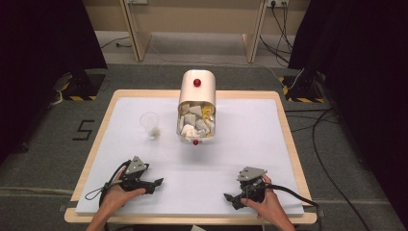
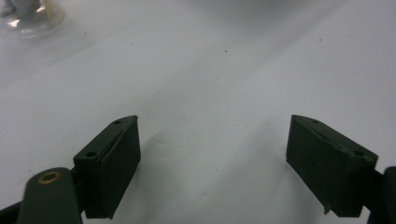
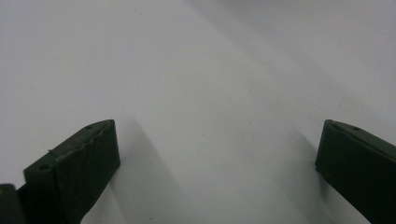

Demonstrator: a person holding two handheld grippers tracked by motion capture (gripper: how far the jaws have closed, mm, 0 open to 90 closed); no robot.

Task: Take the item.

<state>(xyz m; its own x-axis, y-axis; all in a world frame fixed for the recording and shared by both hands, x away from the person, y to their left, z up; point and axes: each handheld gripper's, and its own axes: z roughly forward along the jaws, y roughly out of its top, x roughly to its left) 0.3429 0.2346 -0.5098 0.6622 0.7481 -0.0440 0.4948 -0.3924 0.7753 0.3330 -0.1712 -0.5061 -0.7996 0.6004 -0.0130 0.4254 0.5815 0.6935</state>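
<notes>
White counter sheet, wooden rim. Cream tipped-over bin at 12 o'clock, red knob on top, mouth toward the person, stuffed with crumpled paper scraps, a small red piece at its lip. Clear plastic cup just beside the bin at its 9 o'clock, upright, a pale scrap inside; cup edge also at top left of left gripper view.

Left claw at 7 o'clock of the counter, held low, jaws wide, nothing between them; same in left gripper view, bare sheet only. Right claw at 5 o'clock, jaws wide and empty, pointing in toward centre. Both well apart from cup and bin.

Likely work: moving scraps from bin to cup, nothing grasped yet.

Risks, judged: thin light cup, easily knocked over or crushed by a clumsy side approach with open jaws. Loosely packed scraps, likely to drag neighbours out onto the sheet on a pull. Bin on its side, may roll or shift if nudged. Trailing cables near the counter edge may snag on a reach.
</notes>
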